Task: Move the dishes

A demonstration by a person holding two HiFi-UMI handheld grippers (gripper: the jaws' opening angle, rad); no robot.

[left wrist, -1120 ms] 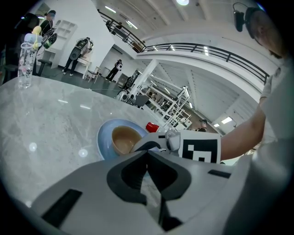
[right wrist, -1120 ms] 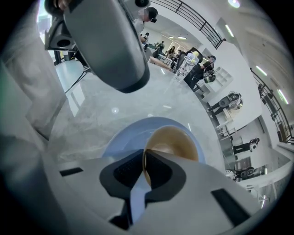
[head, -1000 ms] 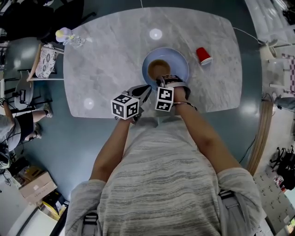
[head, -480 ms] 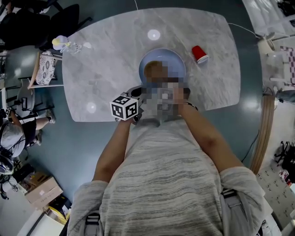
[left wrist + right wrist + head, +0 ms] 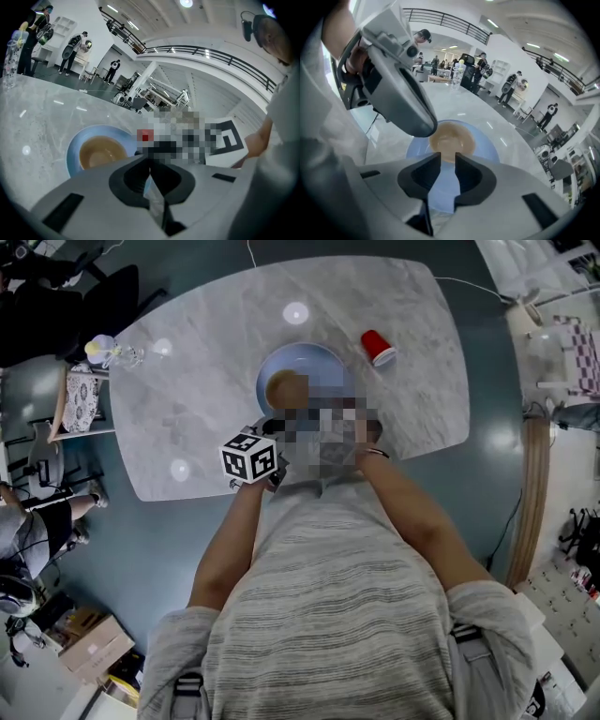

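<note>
A blue plate with a brown bowl on it rests on the marble table, near its front edge. My left gripper is shut and empty just left of the plate's near rim; its marker cube is nearer me. In the left gripper view the plate and bowl lie beyond the shut left gripper. My right gripper hangs over the plate's near part. Its jaws have just been opening and stand apart with nothing between them. The bowl lies just ahead.
A red cup lies on its side right of the plate. A clear bottle stands at the table's far left corner, next to a chair. Blue floor surrounds the table, and people stand in the background.
A second ago the right gripper was at the plate's near rim; a mosaic patch now covers it in the head view. The left gripper's cube stays by the front edge.
</note>
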